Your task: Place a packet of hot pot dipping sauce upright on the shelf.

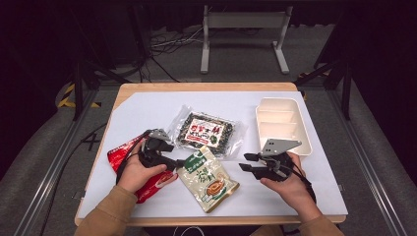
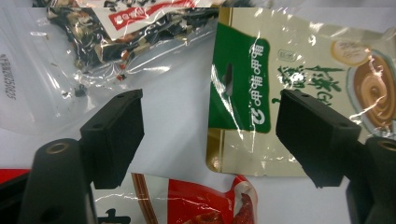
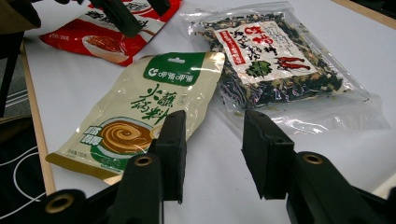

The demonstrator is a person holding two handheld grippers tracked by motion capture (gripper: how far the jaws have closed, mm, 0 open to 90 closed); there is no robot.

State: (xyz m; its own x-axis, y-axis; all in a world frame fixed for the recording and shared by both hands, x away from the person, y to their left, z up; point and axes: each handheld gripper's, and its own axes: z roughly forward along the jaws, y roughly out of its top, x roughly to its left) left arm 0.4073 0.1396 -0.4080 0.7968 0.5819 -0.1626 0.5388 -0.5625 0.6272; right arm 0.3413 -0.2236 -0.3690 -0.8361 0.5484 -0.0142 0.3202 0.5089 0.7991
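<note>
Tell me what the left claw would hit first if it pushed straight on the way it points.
Likely the green top edge of the beige sauce pouch, which lies between the open jaws of the left claw; depth is hard to judge.

a wooden counter [image 1: 206, 87] carries a white sheet [image 1: 147, 110] that covers most of its top. on the sheet lie a red packet [image 1: 152, 184] at the left, a beige pouch [image 1: 209, 179] with a green top near the middle, a clear bag [image 1: 206, 132] of dark dried bits behind it, and a cream tray [image 1: 282, 123] with compartments at the right.
</note>
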